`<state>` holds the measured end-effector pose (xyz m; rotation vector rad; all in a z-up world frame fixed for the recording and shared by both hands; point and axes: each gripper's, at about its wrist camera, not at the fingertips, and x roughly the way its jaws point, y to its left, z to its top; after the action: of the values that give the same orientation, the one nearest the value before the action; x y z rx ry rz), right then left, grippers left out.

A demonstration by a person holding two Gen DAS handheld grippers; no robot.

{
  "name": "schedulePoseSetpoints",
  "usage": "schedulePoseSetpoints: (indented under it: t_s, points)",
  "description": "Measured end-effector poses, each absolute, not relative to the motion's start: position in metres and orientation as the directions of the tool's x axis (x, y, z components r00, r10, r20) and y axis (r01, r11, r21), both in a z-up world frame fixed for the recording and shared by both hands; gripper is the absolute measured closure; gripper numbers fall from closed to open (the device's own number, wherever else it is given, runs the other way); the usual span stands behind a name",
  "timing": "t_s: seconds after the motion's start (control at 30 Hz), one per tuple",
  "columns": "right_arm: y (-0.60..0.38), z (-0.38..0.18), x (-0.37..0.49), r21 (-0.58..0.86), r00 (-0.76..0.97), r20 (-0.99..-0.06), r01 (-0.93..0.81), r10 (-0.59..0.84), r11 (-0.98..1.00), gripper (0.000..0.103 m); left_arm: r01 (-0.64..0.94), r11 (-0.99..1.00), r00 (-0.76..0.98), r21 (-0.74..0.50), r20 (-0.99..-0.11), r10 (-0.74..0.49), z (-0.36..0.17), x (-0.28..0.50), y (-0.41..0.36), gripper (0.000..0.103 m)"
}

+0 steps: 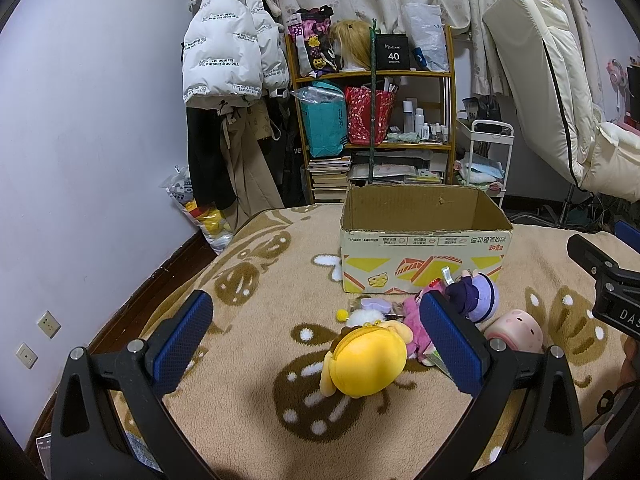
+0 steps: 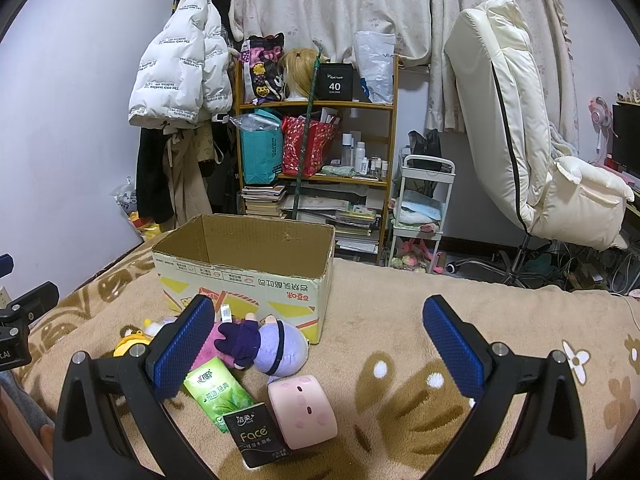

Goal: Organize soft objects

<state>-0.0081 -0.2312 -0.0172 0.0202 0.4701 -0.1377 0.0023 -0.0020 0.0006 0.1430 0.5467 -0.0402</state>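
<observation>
A yellow round plush (image 1: pixel 370 362) lies on the beige blanket, between the open fingers of my left gripper (image 1: pixel 316 320). Behind it lie a pink plush (image 1: pixel 414 318), a purple doll (image 1: pixel 478 294) and a pink pig plush (image 1: pixel 516 330). An open cardboard box (image 1: pixel 424 236) stands behind them. In the right wrist view my right gripper (image 2: pixel 320 320) is open and empty, above the purple doll (image 2: pixel 272 344), the pink pig plush (image 2: pixel 304 412), a green tissue pack (image 2: pixel 218 398) and a black tissue pack (image 2: pixel 256 440). The box (image 2: pixel 248 268) stands behind.
A wooden shelf (image 1: pixel 372 120) with bags and books stands behind the bed. Coats (image 1: pixel 228 60) hang at the left wall. A white cart (image 2: pixel 420 216) and a cream chair (image 2: pixel 520 140) stand at the right. The blanket (image 2: pixel 400 320) right of the box is bare.
</observation>
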Motion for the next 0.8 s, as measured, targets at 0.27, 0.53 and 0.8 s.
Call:
schedulePoseSetpoints:
  t_s: [0.27, 0.53, 0.8]
  points:
    - [-0.2314, -0.0167, -0.0084, -0.013, 0.882, -0.453, 0.138, -0.128, 0.99, 0.0, 0.076, 0.989, 0.854, 0.125, -0.521, 0.0, 0.0004, 0.0022, -0.002, 0.001]
    - [-0.232, -0.0164, -0.0084, -0.012, 0.882, -0.454, 0.137, -0.128, 0.99, 0.0, 0.076, 0.989, 0.852, 0.127, -0.523, 0.001, -0.0047, 0.0012, -0.0012, 0.001]
    - [-0.2323, -0.0151, -0.0074, -0.012, 0.881, -0.455, 0.138, -0.128, 0.99, 0.0, 0.077, 0.989, 0.852, 0.127, -0.524, 0.001, -0.0067, 0.0013, -0.0007, 0.001]
